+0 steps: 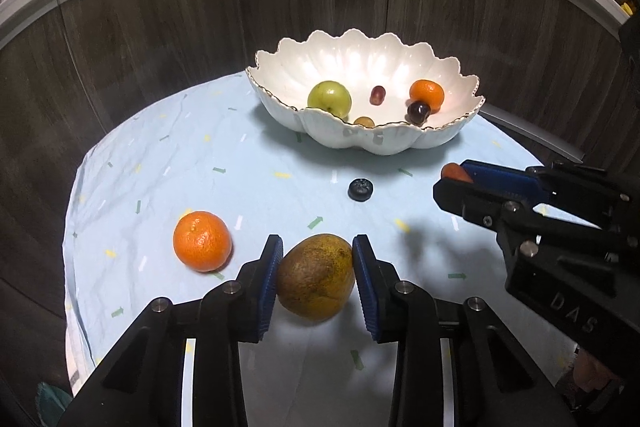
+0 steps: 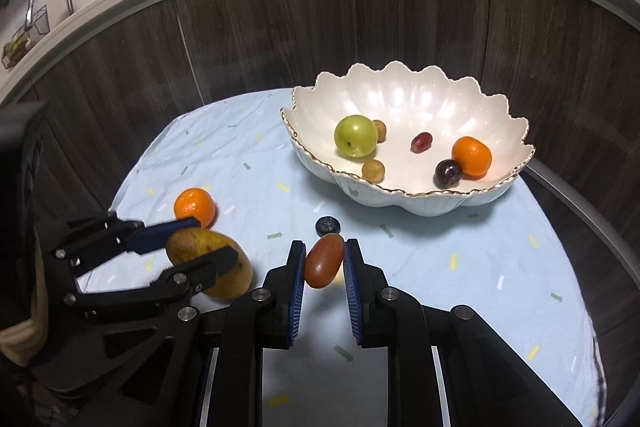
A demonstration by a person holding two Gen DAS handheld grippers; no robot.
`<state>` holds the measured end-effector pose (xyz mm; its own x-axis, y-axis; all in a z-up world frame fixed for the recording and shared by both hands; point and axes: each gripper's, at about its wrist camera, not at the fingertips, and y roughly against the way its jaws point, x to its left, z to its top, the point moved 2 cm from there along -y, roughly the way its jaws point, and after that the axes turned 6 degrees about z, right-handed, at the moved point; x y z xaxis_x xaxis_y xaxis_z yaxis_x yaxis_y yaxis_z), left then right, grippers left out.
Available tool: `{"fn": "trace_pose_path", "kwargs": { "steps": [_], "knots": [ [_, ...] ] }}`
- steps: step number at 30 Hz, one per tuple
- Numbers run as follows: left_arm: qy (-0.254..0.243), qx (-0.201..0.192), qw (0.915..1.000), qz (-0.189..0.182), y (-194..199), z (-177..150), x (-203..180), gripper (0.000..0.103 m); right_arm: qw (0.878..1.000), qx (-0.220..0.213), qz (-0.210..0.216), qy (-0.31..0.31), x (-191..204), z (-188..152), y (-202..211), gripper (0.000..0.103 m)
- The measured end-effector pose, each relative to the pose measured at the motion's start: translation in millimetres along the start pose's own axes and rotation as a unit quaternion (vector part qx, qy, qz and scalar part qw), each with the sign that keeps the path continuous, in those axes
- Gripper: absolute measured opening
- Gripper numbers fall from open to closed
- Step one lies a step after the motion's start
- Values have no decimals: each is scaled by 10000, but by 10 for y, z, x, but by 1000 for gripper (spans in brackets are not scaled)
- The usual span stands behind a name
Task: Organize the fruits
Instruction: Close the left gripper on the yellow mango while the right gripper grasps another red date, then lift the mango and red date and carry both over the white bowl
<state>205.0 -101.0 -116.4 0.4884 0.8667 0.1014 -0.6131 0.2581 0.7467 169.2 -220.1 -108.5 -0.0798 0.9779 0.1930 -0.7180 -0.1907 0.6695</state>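
Orange against pale blue: on the left we see a mandarin (image 1: 202,241) resting on the desk (image 1: 248,187), which is covered by a light blue cloth dotted with small arrows; just to its right our left claw (image 1: 316,269) is clenched on a brownish-yellow mango (image 1: 316,277), both blue pads (image 1: 269,279) pressing its sides; in the right wrist view the mango (image 2: 208,263) sits between those fingers, just in front of the mandarin (image 2: 195,207), and whether it is clear of the cloth we cannot tell. Further right, near the middle of the desk, a dark blueberry (image 1: 361,189) lies alone on the cloth, between the claws and the bowl; behind it stands the scalloped white bowl (image 1: 360,143) with a gilt rim; inside, from left to right, we see a green apple (image 1: 329,99), a small tan fruit (image 1: 364,121) at the near wall, a red grape (image 1: 377,95), a dark plum (image 1: 419,111) and a second mandarin (image 1: 427,94) touching the plum; the right wrist view shows two small tan fruits (image 2: 373,170) beside the apple (image 2: 355,136). At the right our right claw (image 2: 324,263) is gripping a small reddish oval tomato (image 2: 324,261), held tilted just in front of the blueberry (image 2: 327,225); from the left wrist view only its tip (image 1: 454,171) shows past the fingers.
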Motion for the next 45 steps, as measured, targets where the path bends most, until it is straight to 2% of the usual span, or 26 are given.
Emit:
{"fn": "trace_pose_path", "kwargs": {
  "steps": [25, 45],
  "knots": [
    [66, -249, 9996, 97, 217, 55, 40, 29, 9998, -201, 51, -1, -7, 81, 130, 21],
    [-141, -635, 9975, 260, 372, 516, -56, 29, 9979, -640, -93, -100, -294, 475, 316, 21]
  ]
}}
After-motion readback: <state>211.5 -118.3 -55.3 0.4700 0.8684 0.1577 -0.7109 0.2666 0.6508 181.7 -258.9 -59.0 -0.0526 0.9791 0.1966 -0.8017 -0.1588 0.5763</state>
